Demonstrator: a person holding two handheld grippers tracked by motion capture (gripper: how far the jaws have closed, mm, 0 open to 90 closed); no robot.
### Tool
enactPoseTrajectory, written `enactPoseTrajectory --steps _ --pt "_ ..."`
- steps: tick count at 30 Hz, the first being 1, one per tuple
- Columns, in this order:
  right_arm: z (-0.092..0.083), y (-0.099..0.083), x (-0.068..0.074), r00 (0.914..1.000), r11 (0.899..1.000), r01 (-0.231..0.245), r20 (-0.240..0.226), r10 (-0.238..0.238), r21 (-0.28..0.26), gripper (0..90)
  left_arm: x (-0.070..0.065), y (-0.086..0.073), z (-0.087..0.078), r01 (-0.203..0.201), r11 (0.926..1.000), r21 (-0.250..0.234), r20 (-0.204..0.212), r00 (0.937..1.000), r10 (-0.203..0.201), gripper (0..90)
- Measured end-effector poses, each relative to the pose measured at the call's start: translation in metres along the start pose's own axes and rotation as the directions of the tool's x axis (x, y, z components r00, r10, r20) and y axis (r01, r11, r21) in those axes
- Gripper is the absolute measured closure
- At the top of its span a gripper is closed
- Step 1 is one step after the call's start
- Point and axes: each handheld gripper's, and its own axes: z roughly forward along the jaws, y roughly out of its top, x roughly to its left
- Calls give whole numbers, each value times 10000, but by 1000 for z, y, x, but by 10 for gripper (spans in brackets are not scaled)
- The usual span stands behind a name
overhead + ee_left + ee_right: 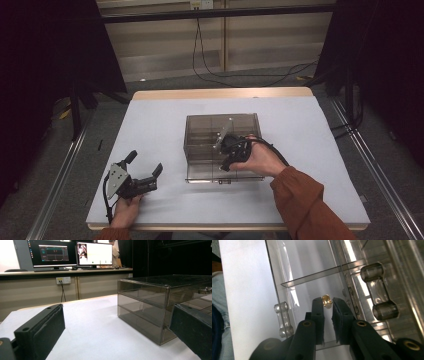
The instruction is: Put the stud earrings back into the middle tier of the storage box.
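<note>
Nearest the table's (165, 112) front edge, at about seven o'clock, the left hand (126, 210) rests with the left gripper (144, 168) laid on the white cover, its two black jaws spread wide with nothing between them; in the left gripper view bare white surface runs out ahead of those jaws, and the cabinet stands to their right at about two o'clock. There is plenty of free room on that side, all the way to the left edge of the table. Further in, just right of centre, the right hand (261, 160) in an orange sleeve (305, 200) holds the right gripper (229, 152) down over the smoky clear drawer cabinet (200, 127). A lower drawer (240, 176) juts out towards the person, its front edge well short of the table's near edge. In the right gripper view the jaws stand close together, with a narrow gap, and a small gold knob (327, 300) sits between their tips; I cannot tell whether the pads still press on it. Clear handles (378, 291) lie to either side at three and nine o'clock. Beyond the cabinet, towards twelve o'clock, a strip of open white cover reaches the wooden far edge, and a black cable (210, 70) loops on the floor behind it.
</note>
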Motion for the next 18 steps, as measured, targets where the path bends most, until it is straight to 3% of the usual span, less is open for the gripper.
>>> enactPoseTrajectory --steps 3,7,13,18 --pt "-3 -2 0 10000 9998 -41 1 41 -170 780 0 0 0 -65 10000 4 -36 10000 65 0" --pt "-14 -9 3 9999 9956 -118 112 129 -932 800 0 0 0 -54 10000 6 -37 10000 54 0" --pt "-25 -21 5 9997 9838 -215 98 236 -1780 802 0 0 0 -67 10000 5 -38 10000 67 0" --pt "-31 -39 0 9976 9664 -694 -216 661 -2475 806 0 0 -1 -129 9999 41 30 9999 129 0"
